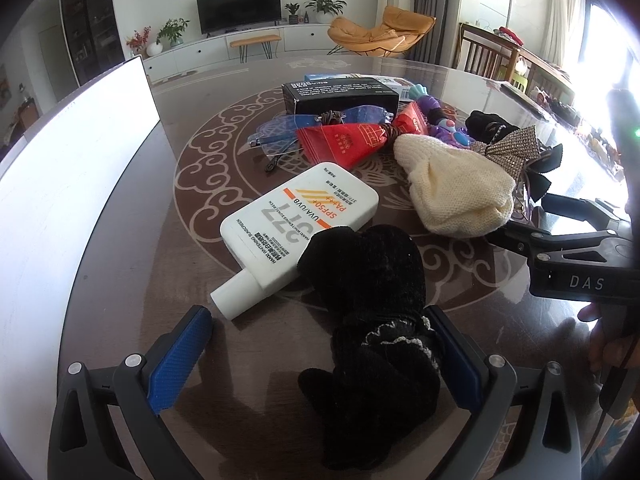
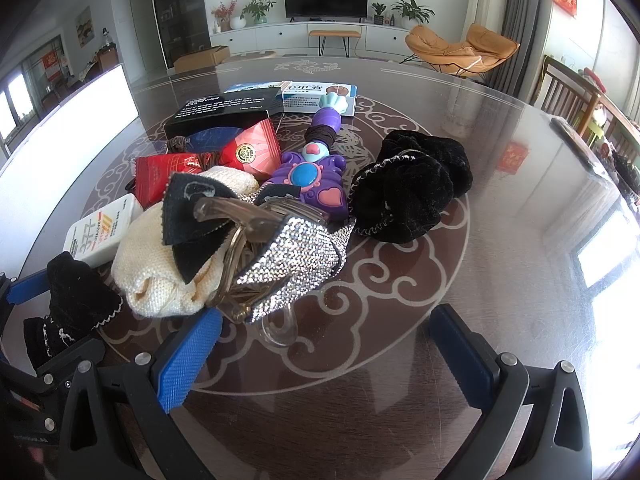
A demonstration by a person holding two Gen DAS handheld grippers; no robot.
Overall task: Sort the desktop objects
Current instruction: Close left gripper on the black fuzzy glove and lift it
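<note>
A black velvet scrunchie (image 1: 372, 312) lies between the wide blue pads of my open left gripper (image 1: 316, 320) and touches the right pad. Just beyond it lies a white sunscreen bottle (image 1: 296, 236). My right gripper (image 2: 324, 332) is open above the bare tabletop. Its left pad sits close under a rhinestone bow hair clip (image 2: 296, 252), which rests on a cream knit piece (image 2: 160, 264). A second black scrunchie (image 2: 408, 192) lies farther right. In the middle of the pile are a purple toy (image 2: 312, 176) and red packets (image 2: 248, 152).
Blue glasses (image 1: 288, 128), a black box (image 1: 340, 96) and a blue-white medicine box (image 2: 320, 96) lie at the back of the pile. A white panel (image 1: 80, 152) stands along the table's left side. Chairs and a sideboard stand beyond the round glass-topped table (image 2: 500, 280).
</note>
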